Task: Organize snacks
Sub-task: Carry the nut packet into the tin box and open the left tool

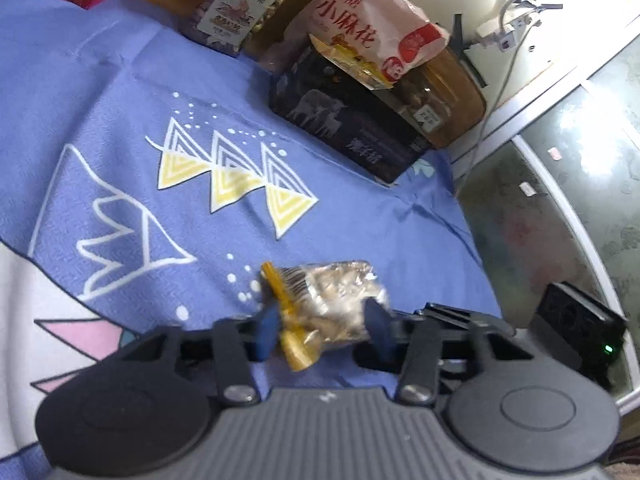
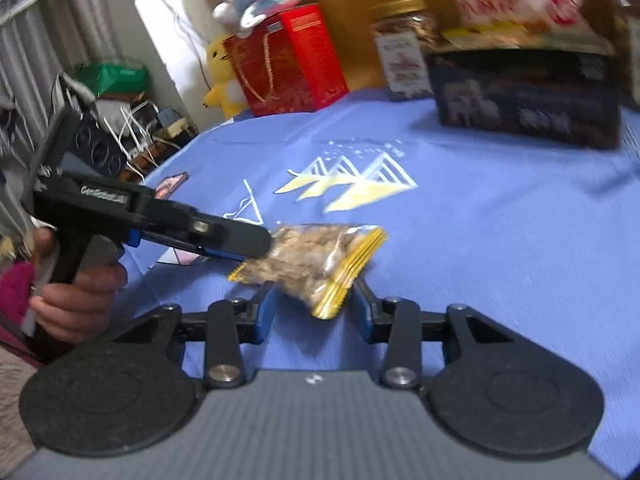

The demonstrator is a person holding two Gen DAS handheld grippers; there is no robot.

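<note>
A small clear snack packet (image 1: pixel 340 300) with yellow edges, full of pale brown pieces, hangs just above the blue tablecloth (image 1: pixel 120 100). My left gripper (image 1: pixel 322 316) is shut on it, with a blue pad pressed against each side. In the right wrist view the left gripper (image 2: pixel 260 240) comes in from the left, held by a person's hand (image 2: pixel 76 304), and clamps the packet (image 2: pixel 316 256) at its left end. My right gripper (image 2: pixel 313 292) stands open around the packet's lower yellow corner, and a gap shows beside its left finger (image 2: pixel 266 312).
At the back of the table a black box (image 2: pixel 528 96) carries a pink-and-white snack bag (image 1: pixel 372 28). A glass jar (image 2: pixel 404 48) stands left of the box, with a red box (image 2: pixel 288 60) and plush toys beyond. The table edge and floor (image 1: pixel 560 200) lie to the right.
</note>
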